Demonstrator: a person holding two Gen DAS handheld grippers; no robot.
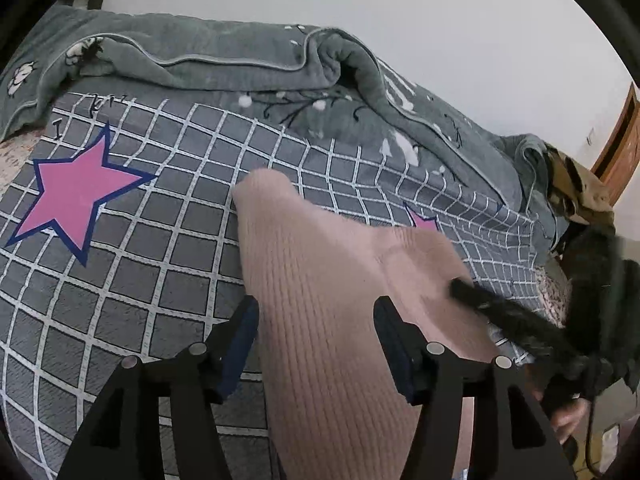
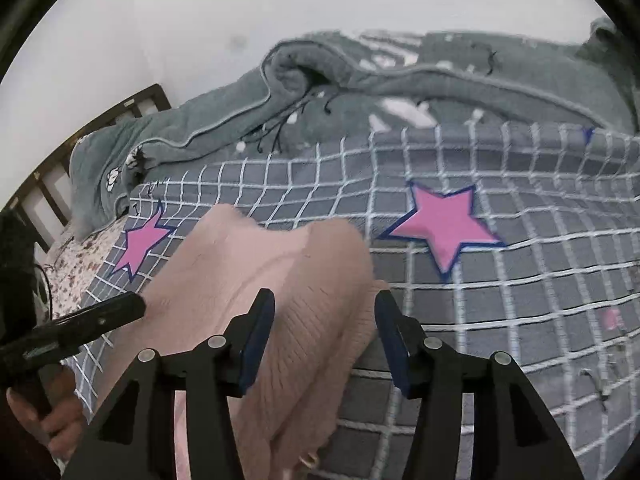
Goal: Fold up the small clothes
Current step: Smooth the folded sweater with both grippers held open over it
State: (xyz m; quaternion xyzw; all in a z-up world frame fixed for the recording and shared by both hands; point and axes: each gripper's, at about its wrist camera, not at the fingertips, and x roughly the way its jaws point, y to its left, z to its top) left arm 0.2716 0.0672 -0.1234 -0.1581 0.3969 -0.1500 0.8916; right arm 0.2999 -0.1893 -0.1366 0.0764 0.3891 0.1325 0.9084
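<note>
The pink ribbed knit garment (image 1: 320, 280) lies on the bed, on the grey bedsheet with white grid lines and pink stars (image 1: 140, 240). It is long and thin, and its long way runs from close to the person out toward the crumpled grey-green blanket (image 1: 240, 60) at the far side. The left hand-held gripper (image 1: 316, 344) is just over the near part of the garment, with the cloth showing between its two fingers. Its jaws are apart and do not pinch the cloth, so it is let go. The right hand-held gripper (image 2: 326, 340) is over the same garment, close to its right edge. Its jaws are apart too, and nothing is pinched. Both hands are about as near to the garment, one at each side, and the far end lies straight ahead of them. I think the next move needs a new hold on the cloth.
</note>
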